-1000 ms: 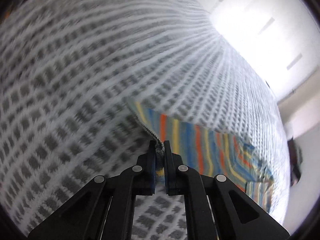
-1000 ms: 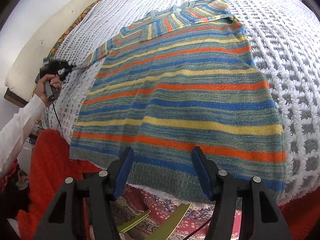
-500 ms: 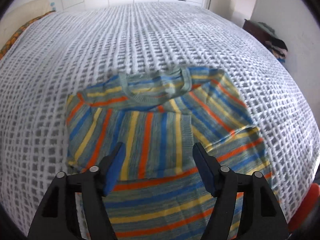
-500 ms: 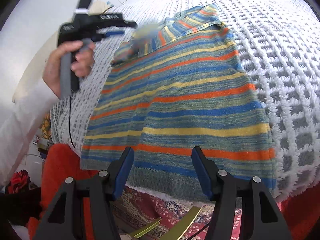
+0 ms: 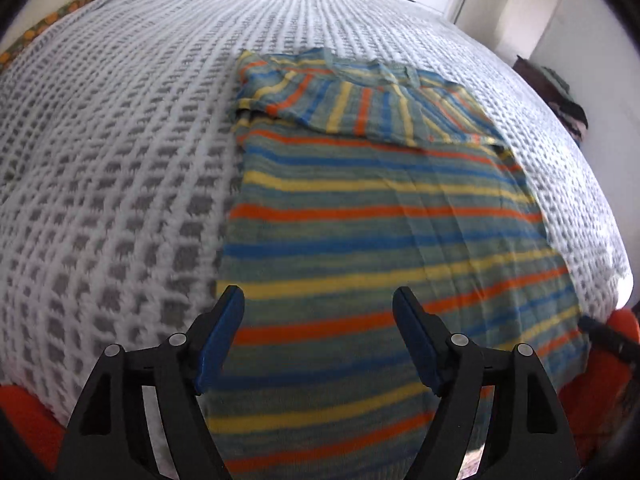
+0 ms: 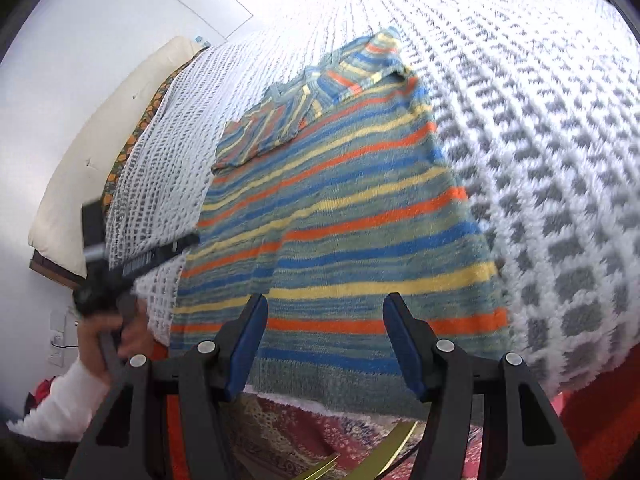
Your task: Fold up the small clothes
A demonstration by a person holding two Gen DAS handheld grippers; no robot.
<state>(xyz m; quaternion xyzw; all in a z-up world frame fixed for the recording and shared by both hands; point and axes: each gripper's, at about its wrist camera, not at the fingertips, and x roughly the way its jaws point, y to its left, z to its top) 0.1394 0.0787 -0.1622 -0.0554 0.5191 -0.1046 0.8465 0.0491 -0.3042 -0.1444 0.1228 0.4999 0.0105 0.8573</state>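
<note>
Left gripper point(image 5: 318, 336): fingers wide apart, just opened, nothing between them, hovering over the near left part of the striped sweater point(image 5: 380, 216). Right gripper point(image 6: 324, 342): fingers moderately apart, empty, above the sweater's hem. Both tilt steeply down. A hand point(image 6: 108, 334) in a white sleeve holds the left tool; its lettering is blurred, unreadable. Sweater lies flat on the bed's white-and-grey blanket point(image 5: 120, 152), one sleeve folded across the chest.

the striped sweater point(image 5: 384, 216) is matt knitted wool-like cloth with a ribbed hem. the white bedspread point(image 5: 120, 160) is a nubbly, open waffle weave. the left gripper point(image 5: 318, 340) looks matt black plastic with blue pads and small shiny metal pins.
</note>
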